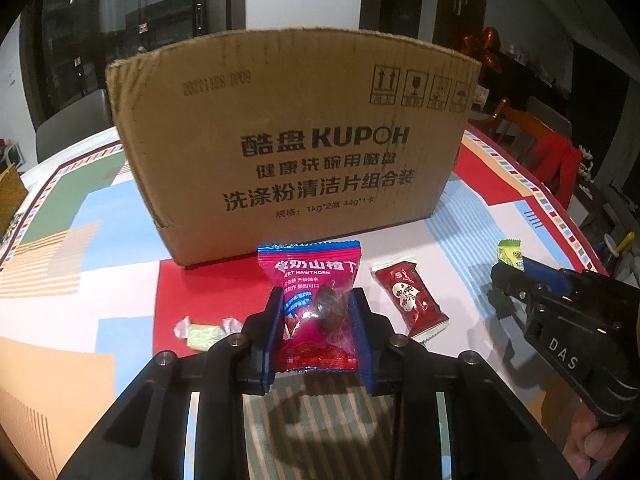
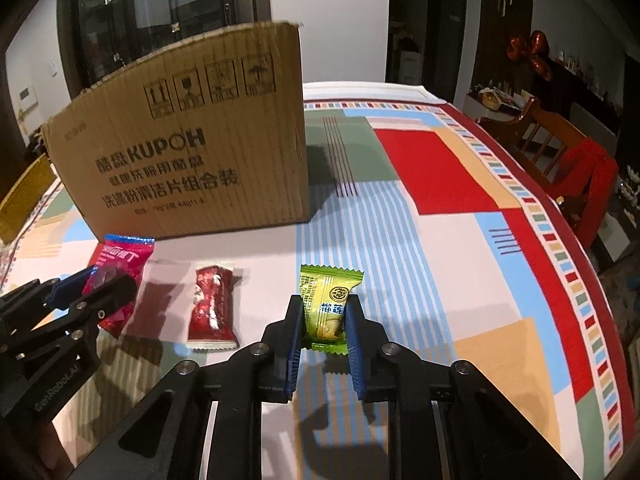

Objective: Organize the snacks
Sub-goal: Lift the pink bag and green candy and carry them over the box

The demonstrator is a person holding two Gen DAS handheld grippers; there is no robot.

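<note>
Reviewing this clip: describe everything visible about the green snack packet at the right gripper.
The green snack packet is a small pillow-style wrapper of glossy yellow-green film with crimped, serrated ends, a round emblem and blue characters on its face. It stands roughly upright, pinched at its sides between the blue fingers of the right gripper, which is shut on it. Whether its lower crimp touches the striped tablecloth cannot be told.

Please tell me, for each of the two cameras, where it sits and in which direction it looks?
Left wrist: on the left gripper, looking down-forward past the pink hawthorn packet it grips, toward the cardboard box; the right gripper shows at right.
Right wrist: on the right gripper, gripping the green candy; the left gripper shows at left.
Shared: box, pink packet, red candy, patterned tablecloth.
</note>
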